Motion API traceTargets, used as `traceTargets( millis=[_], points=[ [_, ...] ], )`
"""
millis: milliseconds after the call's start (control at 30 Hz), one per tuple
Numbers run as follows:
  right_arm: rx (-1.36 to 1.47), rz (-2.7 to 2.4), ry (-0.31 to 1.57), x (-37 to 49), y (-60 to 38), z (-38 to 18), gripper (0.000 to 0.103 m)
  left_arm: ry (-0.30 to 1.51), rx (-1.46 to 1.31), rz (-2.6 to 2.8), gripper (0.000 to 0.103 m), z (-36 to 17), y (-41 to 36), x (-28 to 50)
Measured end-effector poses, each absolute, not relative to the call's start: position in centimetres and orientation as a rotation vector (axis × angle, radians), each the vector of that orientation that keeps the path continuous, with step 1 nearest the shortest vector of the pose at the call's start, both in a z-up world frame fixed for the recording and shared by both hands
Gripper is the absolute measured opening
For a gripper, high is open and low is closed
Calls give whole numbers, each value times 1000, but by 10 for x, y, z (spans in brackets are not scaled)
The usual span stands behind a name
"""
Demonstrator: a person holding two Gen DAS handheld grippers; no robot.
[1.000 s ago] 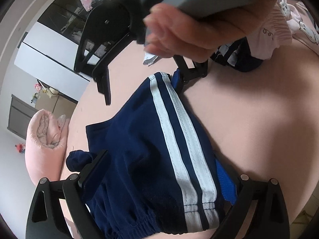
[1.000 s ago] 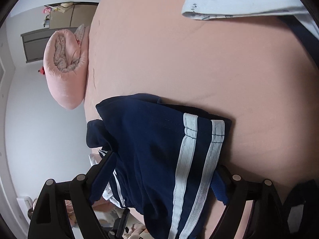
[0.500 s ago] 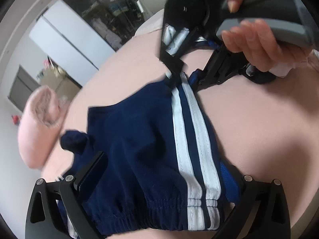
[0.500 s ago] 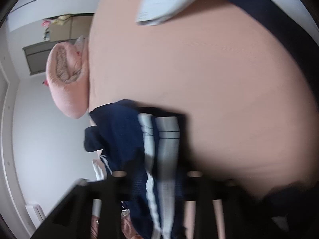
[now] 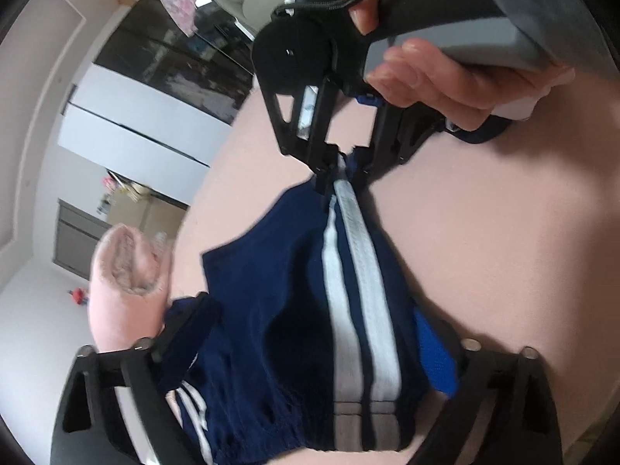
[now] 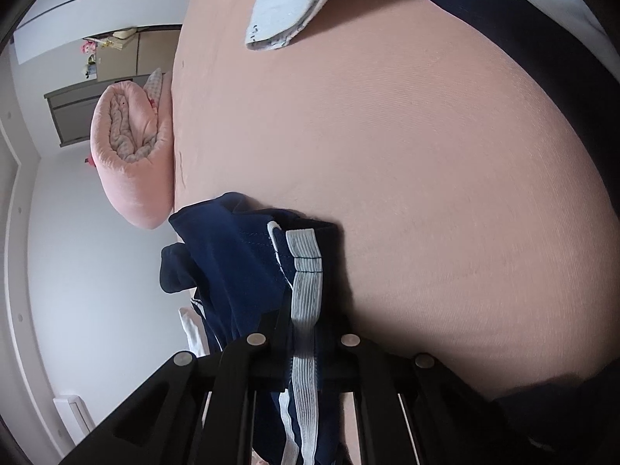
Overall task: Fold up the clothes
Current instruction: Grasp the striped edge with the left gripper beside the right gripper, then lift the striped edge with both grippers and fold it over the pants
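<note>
Navy shorts with two white side stripes (image 5: 271,290) lie on the pink bed sheet (image 5: 484,232). My left gripper (image 5: 321,329) straddles their waistband end; its jaws are closing with the cloth between them, and the left finger (image 5: 190,321) lies against the fabric. At the far hem my right gripper (image 5: 337,170), held by a person's hand (image 5: 445,81), is shut on the striped edge. The right wrist view shows the same grip: the shorts (image 6: 232,252) hang bunched from my right gripper (image 6: 304,329), and the white stripe runs between its fingers.
A rolled pink blanket (image 5: 124,271) (image 6: 131,155) sits at the bed's left edge beside the shorts. A white printed garment (image 6: 286,11) and a dark one (image 6: 523,38) lie farther up the bed. Bare sheet (image 6: 426,193) stretches to the right of the shorts.
My right gripper has shut on the striped hem and pulled it into a bunch. My left gripper's fingers have drawn a little closer together over the waistband.
</note>
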State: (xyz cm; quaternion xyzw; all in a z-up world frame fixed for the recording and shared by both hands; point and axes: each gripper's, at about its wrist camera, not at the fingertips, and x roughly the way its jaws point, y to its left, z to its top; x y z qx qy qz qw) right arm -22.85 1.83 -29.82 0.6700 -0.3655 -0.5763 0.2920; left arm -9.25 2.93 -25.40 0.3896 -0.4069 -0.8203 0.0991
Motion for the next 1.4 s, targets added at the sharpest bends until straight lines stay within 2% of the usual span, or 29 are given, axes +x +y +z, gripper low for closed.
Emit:
traceTargets(
  millis=[67,100,133,200,233,267,833,1167,1267,1400],
  points=[
    [1776,-1537,-969,-228,19,-298,2,-1168,1192,-2458,50,-257,31,-90],
    [1773,-1539,-965,-228,19,-298,2,-1172,1194,-2478,41,-260,34,-86],
    [1769,-1541,-961,-228,19,-298,3,-1210,1173,-2492,28,-265,39,-81],
    [1763,-1546,-954,-227,18,-297,3,-1334,1064,-2470,19,-278,52,-68],
    [1758,-1547,-952,-227,18,-297,3,-1357,1048,-2474,10,-282,55,-66],
    [1751,-1546,-950,-227,17,-296,4,-1350,1053,-2481,5,-283,56,-66],
    [1822,-1529,-966,-231,11,-295,8,-1164,1171,-2631,5,-268,34,-75],
    [1939,-1707,-511,-238,-20,-256,8,-1111,1232,-2689,5,-260,31,-75],
    [1970,-1744,-347,-242,-33,-244,8,-870,1351,-2766,6,-247,12,-86],
    [1969,-1784,-184,-242,-48,-231,8,-435,1517,-2850,7,-230,-22,-100]
  ],
)
